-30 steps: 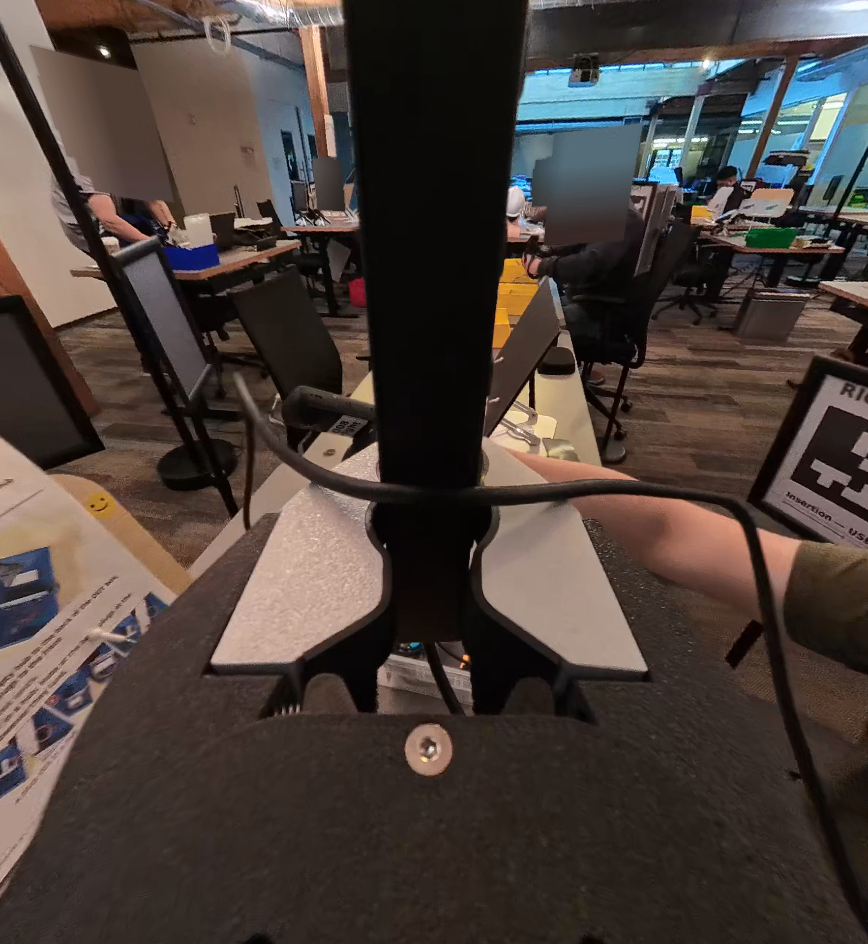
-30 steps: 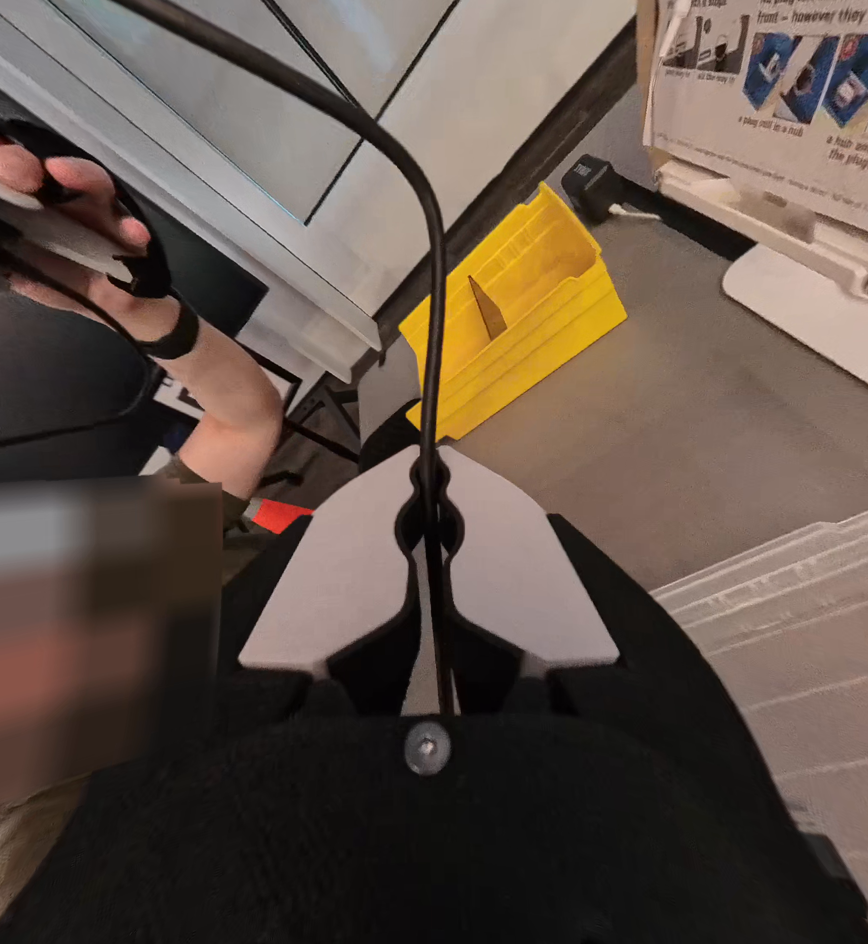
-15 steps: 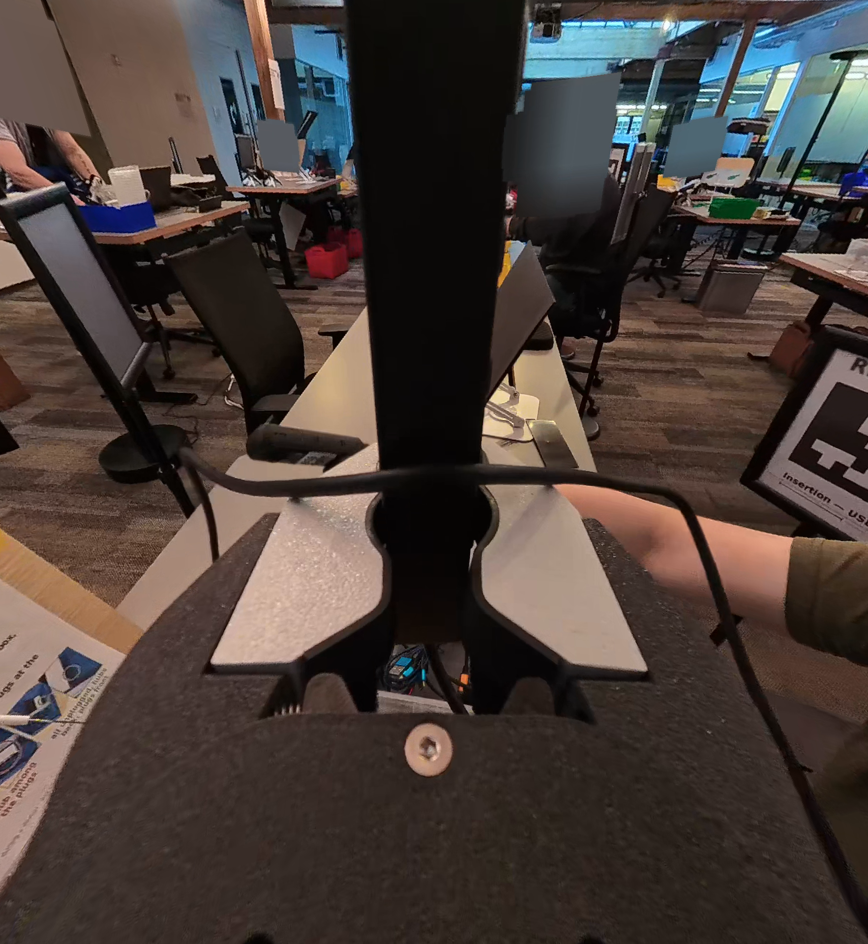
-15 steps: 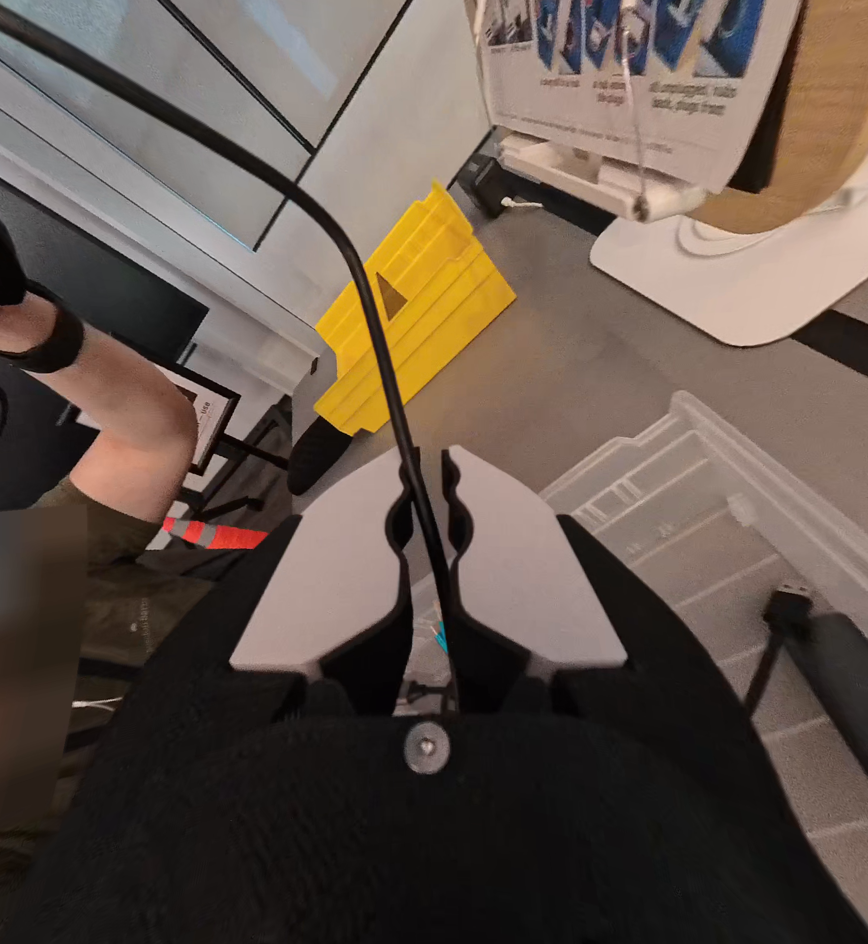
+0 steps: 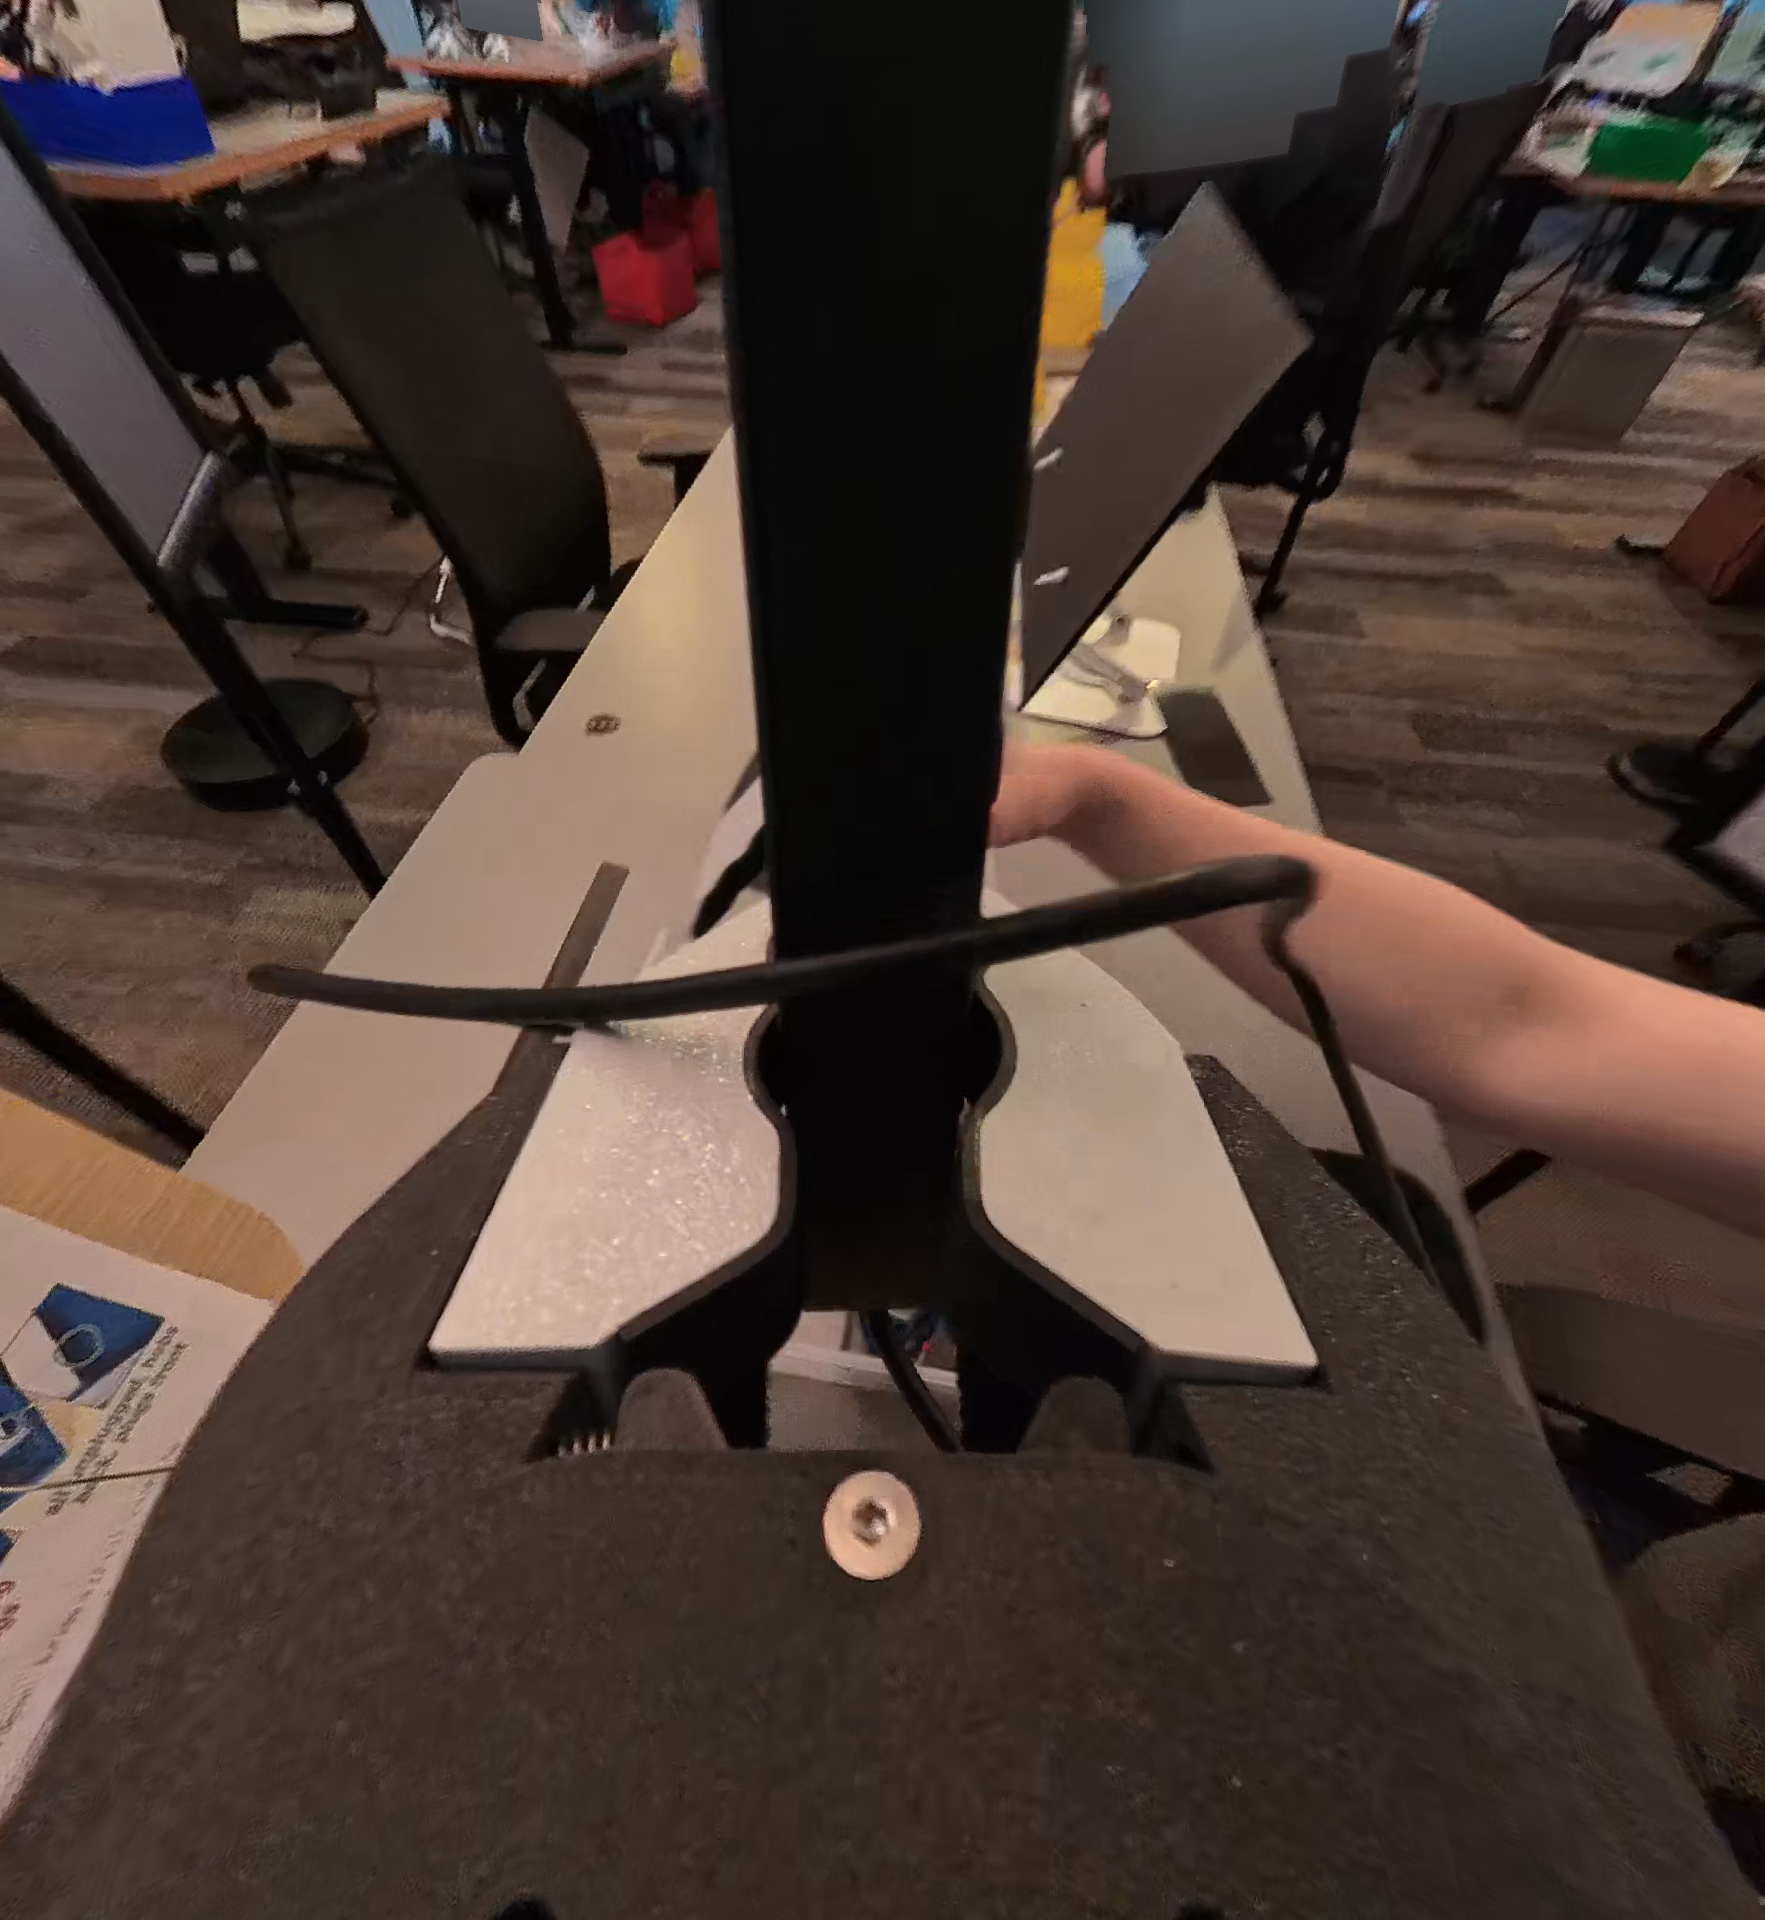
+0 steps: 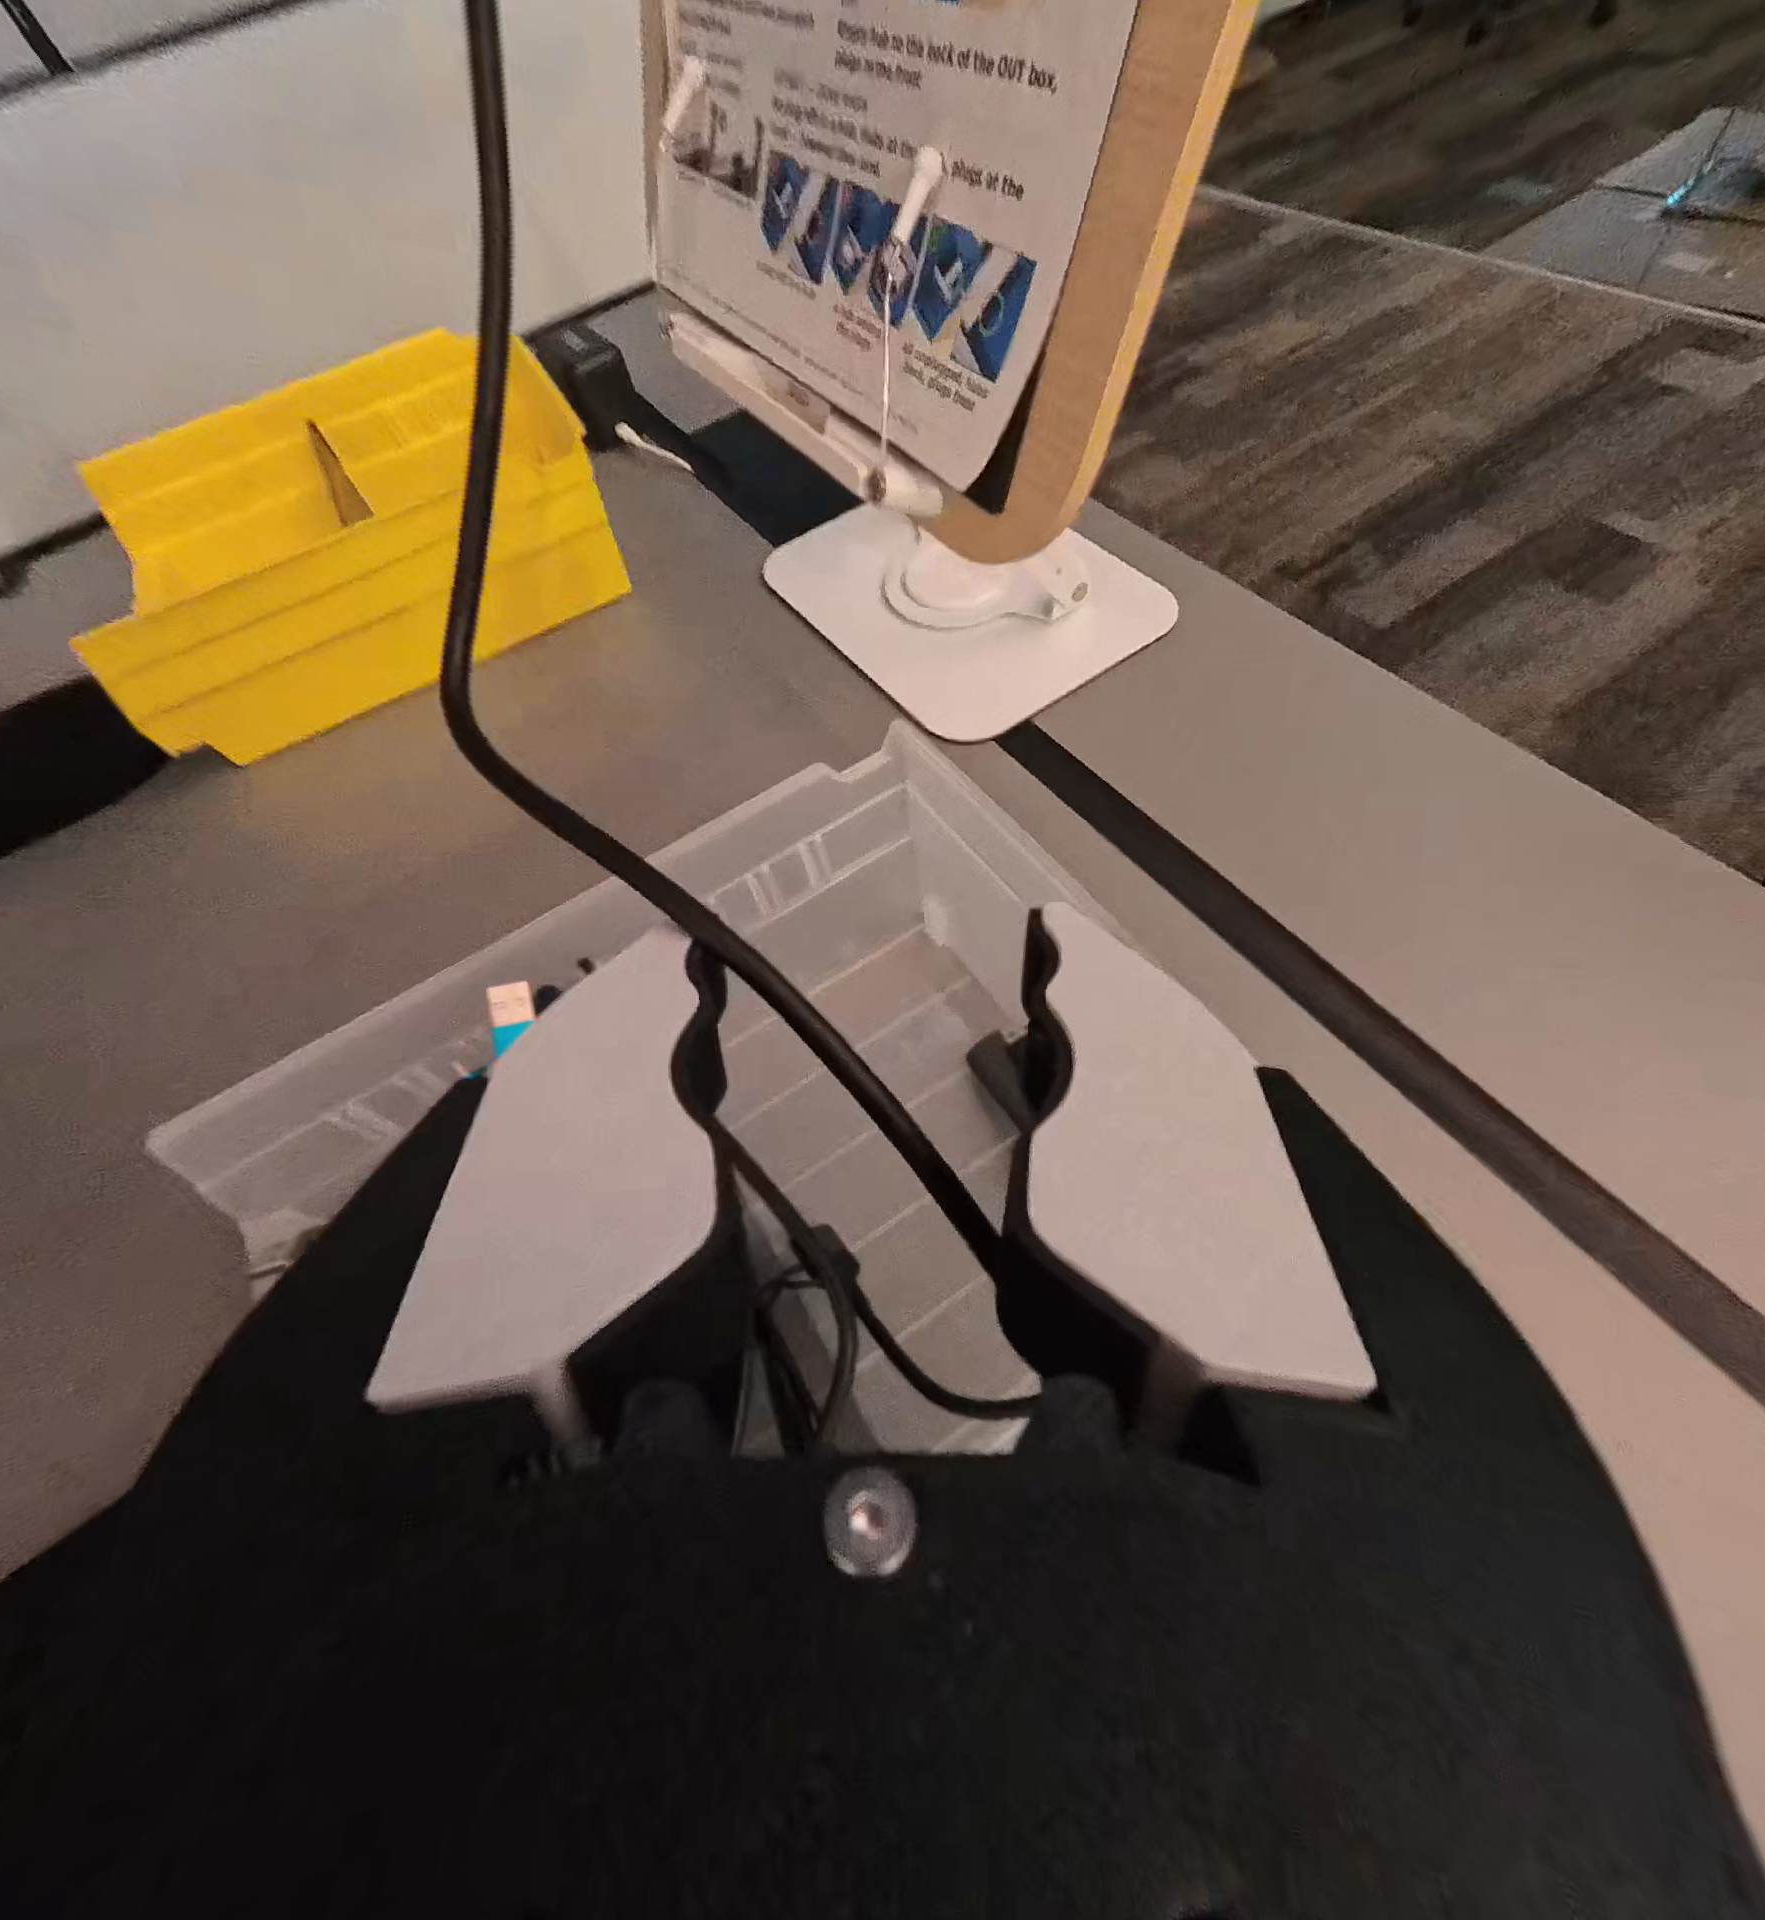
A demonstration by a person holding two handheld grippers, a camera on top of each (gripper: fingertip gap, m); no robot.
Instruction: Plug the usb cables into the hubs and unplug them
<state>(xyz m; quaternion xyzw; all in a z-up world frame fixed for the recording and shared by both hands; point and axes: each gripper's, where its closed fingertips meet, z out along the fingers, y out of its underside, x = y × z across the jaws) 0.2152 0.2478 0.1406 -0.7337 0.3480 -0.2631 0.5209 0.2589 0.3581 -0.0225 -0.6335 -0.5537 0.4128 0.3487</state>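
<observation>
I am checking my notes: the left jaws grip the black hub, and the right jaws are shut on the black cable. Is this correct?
Not quite. In the right wrist view the right gripper has open jaws; the black cable only passes between them. The left gripper does grip the black hub.

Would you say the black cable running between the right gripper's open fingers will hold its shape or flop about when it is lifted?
Probably floppy: the black cable hangs from above and bends sharply before passing the right gripper. It looks thin and light, so it would likely swing. Its smooth jacket may slip through a loose pinch.

Left view faces the room; right looks down close on the clear bin [image 6: 888,831].
</observation>
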